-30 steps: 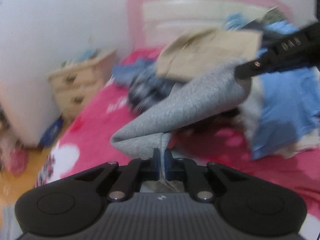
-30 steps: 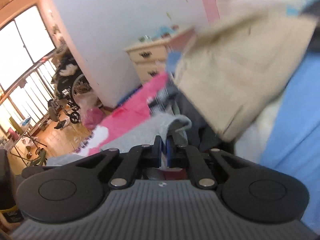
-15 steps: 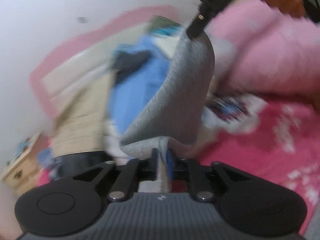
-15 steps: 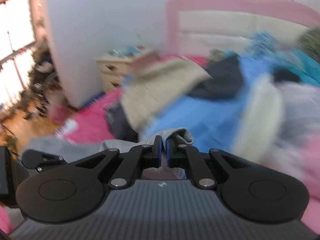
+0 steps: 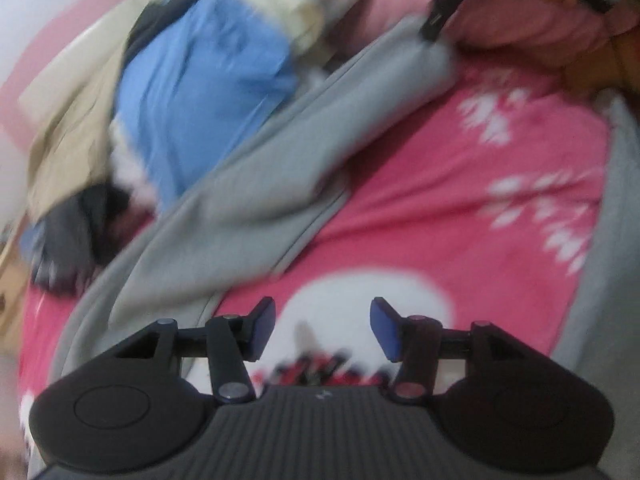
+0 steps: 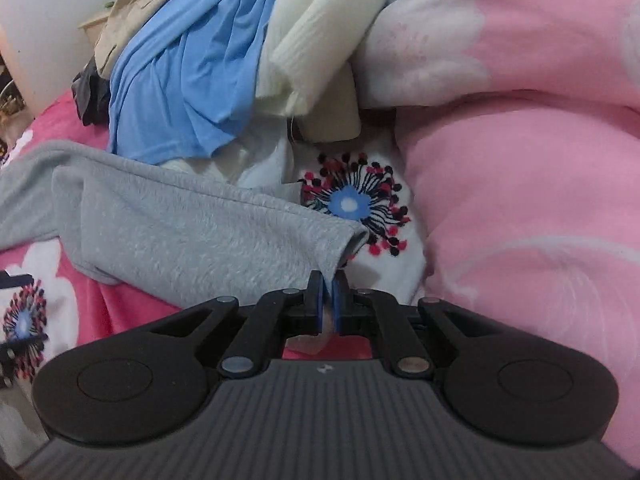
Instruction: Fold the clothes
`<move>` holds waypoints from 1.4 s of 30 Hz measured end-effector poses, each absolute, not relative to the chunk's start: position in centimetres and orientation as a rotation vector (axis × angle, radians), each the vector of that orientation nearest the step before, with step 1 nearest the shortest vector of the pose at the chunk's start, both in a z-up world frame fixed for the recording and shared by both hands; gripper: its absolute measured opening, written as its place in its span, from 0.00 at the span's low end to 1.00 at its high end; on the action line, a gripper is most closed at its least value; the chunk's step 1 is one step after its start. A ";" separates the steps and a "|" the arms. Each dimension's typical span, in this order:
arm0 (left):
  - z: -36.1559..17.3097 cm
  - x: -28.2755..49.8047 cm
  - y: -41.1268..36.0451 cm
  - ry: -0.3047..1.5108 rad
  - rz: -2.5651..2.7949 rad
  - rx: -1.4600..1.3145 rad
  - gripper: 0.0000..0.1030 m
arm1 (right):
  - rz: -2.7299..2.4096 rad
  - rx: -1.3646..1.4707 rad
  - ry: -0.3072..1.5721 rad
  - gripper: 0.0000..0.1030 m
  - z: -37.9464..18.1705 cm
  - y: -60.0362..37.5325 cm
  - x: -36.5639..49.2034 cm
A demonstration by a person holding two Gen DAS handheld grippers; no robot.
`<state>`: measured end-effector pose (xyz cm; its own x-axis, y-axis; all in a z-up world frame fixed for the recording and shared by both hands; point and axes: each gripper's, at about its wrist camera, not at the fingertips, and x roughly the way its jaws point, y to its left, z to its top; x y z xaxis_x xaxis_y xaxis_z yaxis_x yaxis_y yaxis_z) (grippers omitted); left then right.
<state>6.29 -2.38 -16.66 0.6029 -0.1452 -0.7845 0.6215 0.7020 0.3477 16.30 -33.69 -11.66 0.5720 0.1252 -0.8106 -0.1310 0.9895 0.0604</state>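
Your right gripper (image 6: 328,300) pinches the grey sweatshirt (image 6: 192,240) on the bed (image 5: 460,184); your left gripper (image 5: 322,328) gapes empty, needing another edge.

the garment (image 6: 192,236) lies spread on the bed (image 6: 120,312), running leftward from the right hand-held gripper (image 6: 327,296), which grips its near corner. behind it sits a heap of clothes (image 6: 188,80), touching its far edge. right of the heap lies a bulky duvet (image 6: 520,160). the left hand-held gripper (image 5: 322,328) hangs spread over the bed, the garment just left of it.
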 end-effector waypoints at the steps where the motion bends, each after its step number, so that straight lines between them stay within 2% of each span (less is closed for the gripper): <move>1: -16.9 6.6 -1.6 0.823 -0.454 0.656 0.52 | 0.152 0.000 0.941 0.04 -11.5 -34.1 16.2; 7: -16.8 9.4 1.7 0.797 -0.316 0.706 0.52 | 0.137 0.019 0.752 0.04 -6.2 -35.0 15.1; 12: -17.2 12.1 2.6 0.771 -0.277 0.740 0.52 | 0.062 0.060 0.567 0.04 -1.2 -35.9 18.2; 16: -18.2 13.2 2.0 0.774 -0.312 0.762 0.48 | 0.086 0.108 0.556 0.07 -0.5 -35.0 18.8; 18: -19.0 13.5 1.8 0.794 -0.324 0.773 0.46 | 0.183 0.077 0.636 0.07 -1.8 -33.6 17.7; 21: -19.8 13.8 1.7 0.809 -0.337 0.768 0.37 | 0.360 -0.129 0.723 0.17 -5.1 -29.5 15.4; 22: -20.0 13.8 1.7 0.812 -0.341 0.762 0.26 | 0.419 -0.242 0.725 0.24 -6.4 -28.0 14.3; 23: -20.1 13.9 1.7 0.818 -0.346 0.751 0.10 | 0.476 -0.355 0.725 0.30 -7.6 -26.4 13.2; 25: -20.0 13.9 1.4 0.828 -0.337 0.748 0.01 | 0.590 -0.582 0.719 0.34 -10.1 -23.2 11.0; 26: -19.8 13.6 1.4 0.820 -0.345 0.756 0.01 | 0.646 -0.696 0.713 0.40 -11.3 -21.6 9.9; 28: -19.3 12.9 1.5 0.809 -0.363 0.759 0.00 | 0.658 -0.898 0.665 0.46 -13.6 -19.6 8.7; 32: -17.9 11.2 2.1 0.794 -0.401 0.745 0.00 | 0.565 -1.106 0.616 0.49 -17.0 -17.9 9.8; 34: -17.2 10.3 2.5 0.786 -0.420 0.739 0.00 | 0.528 -1.161 0.619 0.49 -18.3 -17.9 10.8; 36: -16.5 9.4 2.8 0.778 -0.439 0.732 0.00 | 0.488 -1.199 0.625 0.40 -18.9 -18.2 11.7; 37: -16.2 9.0 3.0 0.774 -0.448 0.728 0.00 | 0.466 -1.199 0.625 0.13 -18.7 -18.7 11.8; 38: -15.9 8.5 3.1 0.771 -0.457 0.725 0.00 | 0.444 -1.200 0.626 0.04 -18.5 -19.2 12.0; 42: -16.7 7.5 3.9 0.795 -0.474 0.737 0.01 | 0.334 -1.063 0.554 0.04 -13.1 -20.4 14.1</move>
<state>7.50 3.90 -16.67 0.6189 -0.1104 -0.7776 0.6316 0.6584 0.4092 14.06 -20.44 -13.11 0.8162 -0.0041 -0.5778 -0.5129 0.4552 -0.7278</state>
